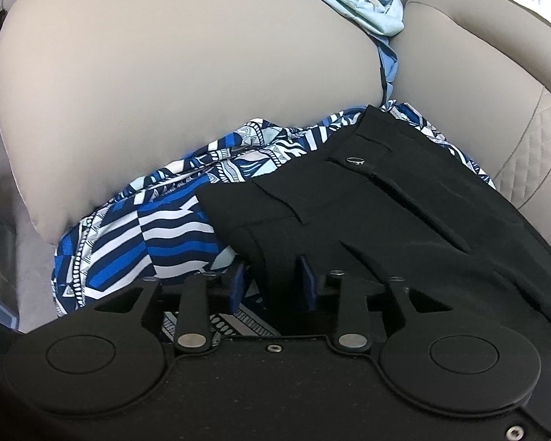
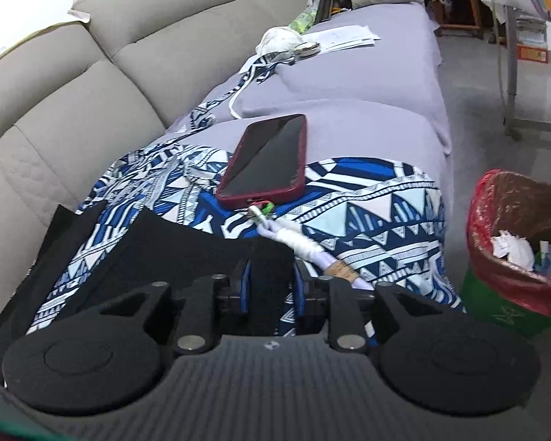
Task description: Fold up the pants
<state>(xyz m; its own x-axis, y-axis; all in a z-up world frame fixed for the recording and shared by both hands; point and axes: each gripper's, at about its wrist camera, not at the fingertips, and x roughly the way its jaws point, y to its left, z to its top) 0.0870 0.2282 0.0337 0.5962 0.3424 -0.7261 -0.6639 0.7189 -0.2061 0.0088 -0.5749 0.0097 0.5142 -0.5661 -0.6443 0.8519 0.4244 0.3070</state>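
Observation:
Black pants (image 1: pixel 385 213) lie folded on a blue-and-white patterned cloth (image 1: pixel 147 242) spread over the sofa seat, with the waistband and its metal button (image 1: pixel 356 160) facing up. My left gripper (image 1: pixel 272 279) is open, and the near folded edge of the pants lies loosely between its blue pads. In the right wrist view, the other end of the pants (image 2: pixel 187 246) rests on the same patterned cloth (image 2: pixel 367 202). My right gripper (image 2: pixel 271 279) is open as well, with black fabric between its pads.
A beige sofa armrest (image 1: pixel 128 73) rises just behind the pants, with a light blue garment (image 1: pixel 367 3) on top. A red-cased phone (image 2: pixel 268 158) and its white cable (image 2: pixel 305 246) lie on the cloth ahead. A red-lined trash bin (image 2: pixel 518 242) stands on the floor at right.

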